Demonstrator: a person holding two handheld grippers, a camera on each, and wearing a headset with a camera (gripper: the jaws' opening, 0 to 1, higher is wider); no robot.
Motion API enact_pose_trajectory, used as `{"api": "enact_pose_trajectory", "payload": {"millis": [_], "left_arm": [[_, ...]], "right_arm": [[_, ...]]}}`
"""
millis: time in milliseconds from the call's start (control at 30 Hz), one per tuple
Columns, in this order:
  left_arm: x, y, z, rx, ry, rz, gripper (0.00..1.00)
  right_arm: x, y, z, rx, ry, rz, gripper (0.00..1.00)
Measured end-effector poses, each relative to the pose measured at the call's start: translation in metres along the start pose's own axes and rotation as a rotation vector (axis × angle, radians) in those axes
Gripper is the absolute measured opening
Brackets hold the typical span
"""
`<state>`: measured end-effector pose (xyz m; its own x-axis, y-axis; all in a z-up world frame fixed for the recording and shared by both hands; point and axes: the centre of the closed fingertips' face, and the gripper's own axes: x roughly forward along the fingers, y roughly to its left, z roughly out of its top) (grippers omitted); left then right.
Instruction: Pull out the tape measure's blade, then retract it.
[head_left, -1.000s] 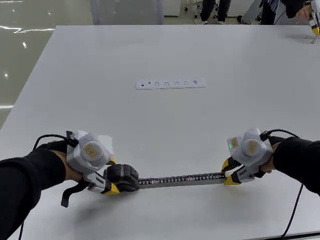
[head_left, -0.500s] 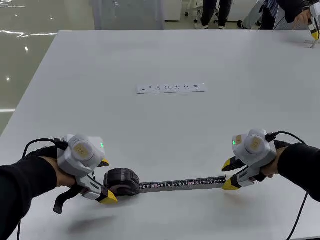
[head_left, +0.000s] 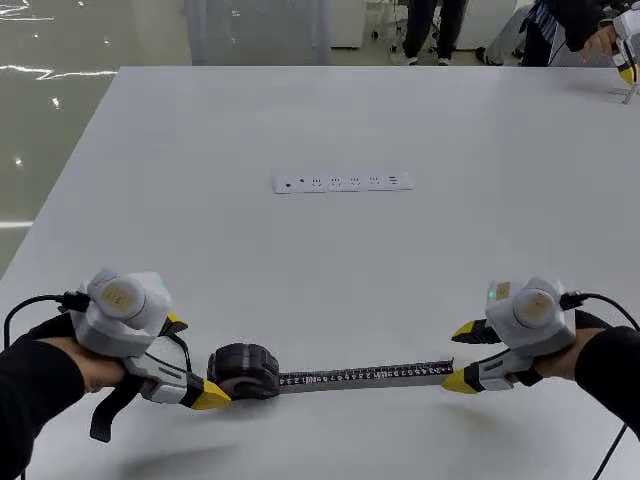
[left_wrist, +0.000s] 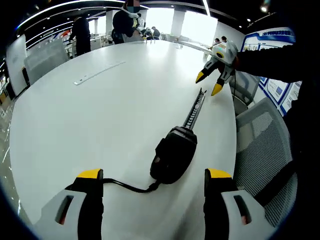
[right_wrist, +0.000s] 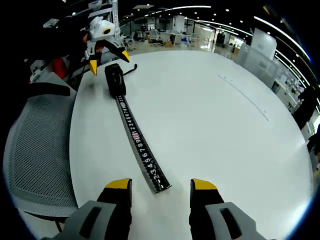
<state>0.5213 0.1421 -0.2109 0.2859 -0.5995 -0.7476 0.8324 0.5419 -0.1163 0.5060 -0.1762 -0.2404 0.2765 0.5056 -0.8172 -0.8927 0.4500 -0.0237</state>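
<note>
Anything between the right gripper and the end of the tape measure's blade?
Nothing visible. The right gripper is open, and the end of the blade lies flat on the white table just ahead of its jaws, with only bare tabletop between them.

Open-plan office: white worktable (head_left: 420, 110), mesh chair (right_wrist: 35, 145), strip lights (right_wrist: 190, 7).

Head down, gripper views opposed, sharing blade (right_wrist: 138, 145)

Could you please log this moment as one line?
black tape measure case: on white table | marked metal blade: extended, flat | left gripper: open, behind case | right gripper: open, at blade tip
</note>
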Motion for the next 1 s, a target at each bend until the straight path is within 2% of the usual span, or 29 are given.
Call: {"api": "enact_pose_trajectory", "payload": {"millis": [100, 167, 233, 300, 367, 433, 567, 800, 1000], "left_arm": [[-0.007, 0.004, -0.004, -0.033, -0.031, 0.028, 0.83], [-0.012, 0.005, -0.009, -0.057, -0.049, 0.051, 0.83], [-0.018, 0.004, -0.013, -0.084, -0.071, 0.071, 0.85], [-0.022, 0.003, -0.017, -0.091, -0.084, 0.083, 0.86], [-0.027, 0.004, -0.025, -0.102, -0.094, 0.099, 0.87], [-0.033, 0.004, -0.035, -0.129, -0.1, 0.121, 0.88], [-0.043, 0.001, -0.047, -0.158, -0.118, 0.158, 0.92], [-0.054, -0.008, -0.053, -0.148, -0.146, 0.192, 0.96], [-0.062, -0.012, -0.048, -0.109, -0.197, 0.207, 0.99]], "right_arm": [[-0.005, 0.004, -0.004, 0.019, -0.011, -0.009, 0.48], [-0.011, 0.003, -0.005, 0.034, -0.027, -0.044, 0.5], [-0.017, 0.004, -0.006, 0.072, -0.054, -0.061, 0.51], [-0.022, 0.004, -0.009, 0.08, -0.065, -0.078, 0.52], [-0.026, 0.004, -0.013, 0.087, -0.079, -0.101, 0.55], [-0.03, 0.008, -0.018, 0.104, -0.085, -0.103, 0.56], [-0.038, 0.015, -0.026, 0.112, -0.093, -0.102, 0.58], [-0.051, 0.012, -0.035, 0.155, -0.122, -0.133, 0.66], [-0.063, 0.011, -0.037, 0.136, -0.127, -0.165, 0.74]]}}
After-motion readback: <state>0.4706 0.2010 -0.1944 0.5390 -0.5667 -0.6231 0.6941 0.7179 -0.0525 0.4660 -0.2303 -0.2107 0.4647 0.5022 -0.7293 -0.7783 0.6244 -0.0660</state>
